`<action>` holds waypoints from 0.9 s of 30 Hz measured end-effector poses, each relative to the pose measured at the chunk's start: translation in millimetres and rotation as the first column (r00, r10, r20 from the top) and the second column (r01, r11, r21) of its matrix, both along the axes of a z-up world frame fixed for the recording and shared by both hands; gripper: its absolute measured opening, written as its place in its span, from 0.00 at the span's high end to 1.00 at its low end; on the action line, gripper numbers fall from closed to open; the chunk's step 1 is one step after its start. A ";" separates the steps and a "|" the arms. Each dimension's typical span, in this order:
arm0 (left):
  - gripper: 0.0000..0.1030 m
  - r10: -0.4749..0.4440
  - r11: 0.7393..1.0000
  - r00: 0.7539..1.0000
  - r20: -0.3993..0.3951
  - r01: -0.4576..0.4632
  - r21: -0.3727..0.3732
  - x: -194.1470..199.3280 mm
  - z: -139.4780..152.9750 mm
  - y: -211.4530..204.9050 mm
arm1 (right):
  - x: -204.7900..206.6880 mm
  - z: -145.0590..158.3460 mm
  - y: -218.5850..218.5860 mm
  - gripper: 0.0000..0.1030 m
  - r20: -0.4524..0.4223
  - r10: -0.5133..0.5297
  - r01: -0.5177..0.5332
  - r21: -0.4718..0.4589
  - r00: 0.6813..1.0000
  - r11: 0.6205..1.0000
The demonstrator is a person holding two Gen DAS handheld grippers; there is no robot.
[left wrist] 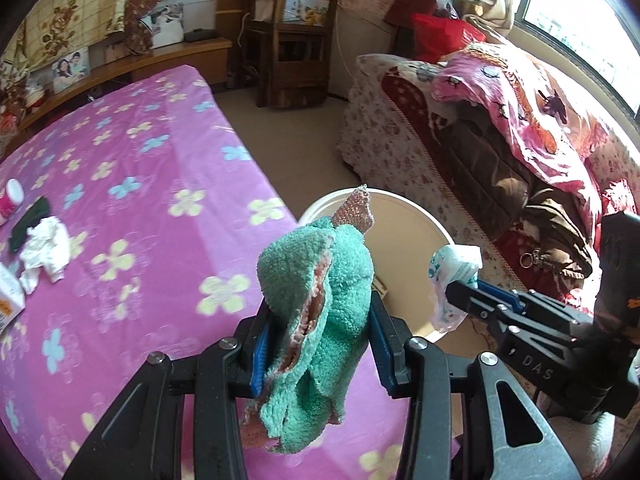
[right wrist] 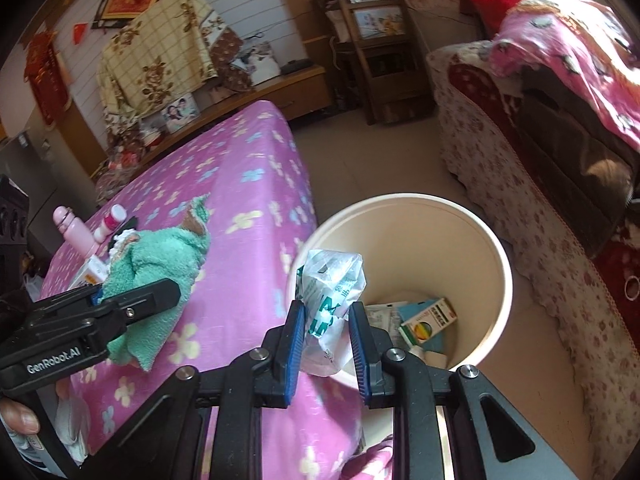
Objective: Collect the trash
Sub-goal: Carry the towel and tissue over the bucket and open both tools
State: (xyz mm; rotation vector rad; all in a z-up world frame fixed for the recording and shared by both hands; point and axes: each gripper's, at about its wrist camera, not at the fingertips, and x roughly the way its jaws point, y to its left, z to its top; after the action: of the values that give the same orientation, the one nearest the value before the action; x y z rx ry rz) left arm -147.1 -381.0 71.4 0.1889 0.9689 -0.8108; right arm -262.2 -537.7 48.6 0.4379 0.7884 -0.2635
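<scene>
My left gripper [left wrist: 318,344] is shut on a fluffy green cloth [left wrist: 320,304] with a brown lining, held over the edge of the pink flowered bed [left wrist: 132,184]. The same green cloth [right wrist: 160,256] hangs from the left gripper [right wrist: 120,300] in the right wrist view. My right gripper [right wrist: 326,344] is shut on a crumpled white plastic wrapper [right wrist: 330,292] with green print, right at the near rim of the cream bin [right wrist: 500,264]. That wrapper [left wrist: 454,276] and the right gripper [left wrist: 468,300] also show beside the bin [left wrist: 416,216] in the left wrist view. Boxes and papers [right wrist: 424,320] lie in the bin.
On the bed's far side lie crumpled white tissue [left wrist: 44,248], a dark cloth [left wrist: 30,222], a small pink-white bottle [left wrist: 10,200] and a box [left wrist: 8,300]. A sofa [left wrist: 500,152] piled with blankets stands right of the bin. A wooden chair [left wrist: 296,40] stands at the back.
</scene>
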 end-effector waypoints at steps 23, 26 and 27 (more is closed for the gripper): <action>0.53 -0.060 0.995 0.991 -0.117 0.050 -0.086 9.5 -19.7 -50.4 | 1.1 -34.7 -47.8 0.74 -0.057 -0.119 0.123 0.075 0.991 0.990; 0.47 -0.055 0.995 0.990 -0.126 0.044 -0.088 12.3 -21.6 -49.0 | 2.2 -38.7 -50.6 0.74 -0.063 -0.129 0.135 0.094 0.990 0.986; 0.44 -0.053 0.995 0.990 -0.130 0.041 -0.092 13.3 -21.8 -47.9 | 2.9 -39.7 -51.6 0.74 -0.067 -0.131 0.138 0.099 0.989 0.986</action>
State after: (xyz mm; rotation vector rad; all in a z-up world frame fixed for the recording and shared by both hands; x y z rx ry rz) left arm -133.8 -428.9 49.6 0.0812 1.0538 -0.9174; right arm -259.3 -589.3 9.0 0.5844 0.8350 -0.3642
